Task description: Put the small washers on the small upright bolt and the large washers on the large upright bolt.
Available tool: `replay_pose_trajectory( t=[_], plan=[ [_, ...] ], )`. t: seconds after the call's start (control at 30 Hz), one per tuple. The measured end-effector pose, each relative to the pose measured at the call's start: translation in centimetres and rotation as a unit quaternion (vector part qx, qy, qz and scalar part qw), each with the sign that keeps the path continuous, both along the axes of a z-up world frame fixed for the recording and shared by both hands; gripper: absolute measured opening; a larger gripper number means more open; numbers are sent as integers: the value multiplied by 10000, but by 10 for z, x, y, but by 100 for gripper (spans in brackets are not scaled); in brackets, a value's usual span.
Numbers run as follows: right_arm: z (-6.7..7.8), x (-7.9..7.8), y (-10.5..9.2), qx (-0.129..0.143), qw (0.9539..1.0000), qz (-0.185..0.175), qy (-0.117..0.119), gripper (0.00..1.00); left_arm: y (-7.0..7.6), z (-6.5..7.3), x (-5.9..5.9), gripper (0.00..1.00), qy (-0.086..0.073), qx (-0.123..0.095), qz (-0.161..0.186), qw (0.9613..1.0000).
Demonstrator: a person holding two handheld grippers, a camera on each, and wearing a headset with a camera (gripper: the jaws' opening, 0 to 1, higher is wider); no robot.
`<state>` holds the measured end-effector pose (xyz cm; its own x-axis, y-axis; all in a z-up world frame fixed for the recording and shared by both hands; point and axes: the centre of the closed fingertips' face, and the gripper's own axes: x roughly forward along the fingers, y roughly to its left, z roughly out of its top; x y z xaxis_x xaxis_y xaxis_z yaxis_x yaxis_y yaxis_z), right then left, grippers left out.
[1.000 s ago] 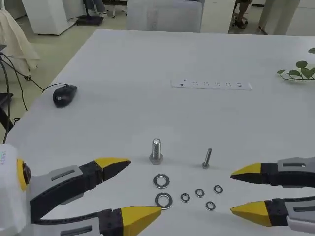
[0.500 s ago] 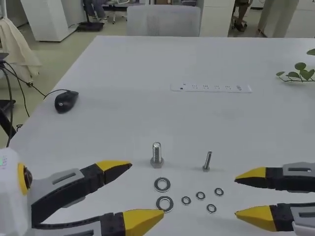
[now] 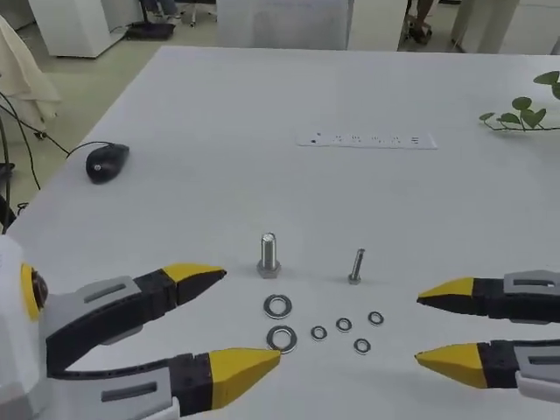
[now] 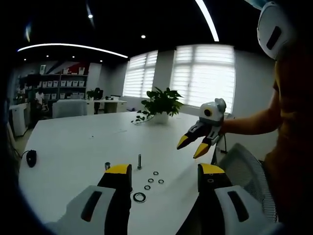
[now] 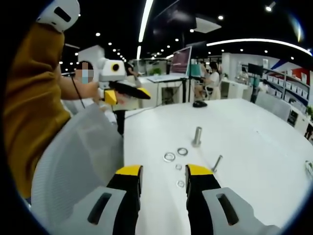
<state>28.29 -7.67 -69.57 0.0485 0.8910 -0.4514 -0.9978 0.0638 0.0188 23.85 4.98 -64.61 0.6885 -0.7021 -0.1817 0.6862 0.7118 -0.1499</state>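
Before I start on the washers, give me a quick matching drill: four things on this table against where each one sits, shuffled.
Things
1. large bolt
2. small bolt
3. mouse
4. power strip

Places
A. near the left edge of the table
B. standing just beyond the two large washers
C. lying flat, far past both bolts
D. standing just beyond the four small washers

Pairs: 1-B, 2-D, 3-A, 4-C
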Motion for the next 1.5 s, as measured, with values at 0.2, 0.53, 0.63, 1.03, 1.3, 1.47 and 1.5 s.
replay_pose_trajectory(
  t=[0.2, 0.53, 0.63, 1.03, 1.3, 1.47, 1.5],
  plan=[
    [-1, 0, -3, -156, 9999, 37, -17, 37, 2, 2, -1, 53, -53, -74, 48, 9999],
    [-5, 3, 5, -246, 9996, 133, 0, 37, 4, -2, 0, 53, -24, -60, 60, 10000],
    [-7, 5, 6, -290, 9994, 169, 2, 37, 4, -3, 1, 53, -10, -70, 56, 10000],
    [-31, 16, 10, -824, 9960, 331, 60, 35, 4, -6, 3, 53, 57, -57, 31, 10000],
    [-53, 18, 22, -1485, 9854, 828, 37, 32, 4, -8, 3, 53, 78, -138, 52, 9999],
    [-65, 28, 28, -1926, 9764, 962, -185, 32, 6, -9, 3, 53, 73, -187, 67, 9998],
    [-70, 26, 27, -2046, 9737, 1004, -34, 32, 6, -10, 3, 53, 70, -195, 74, 9998]
  ],
)
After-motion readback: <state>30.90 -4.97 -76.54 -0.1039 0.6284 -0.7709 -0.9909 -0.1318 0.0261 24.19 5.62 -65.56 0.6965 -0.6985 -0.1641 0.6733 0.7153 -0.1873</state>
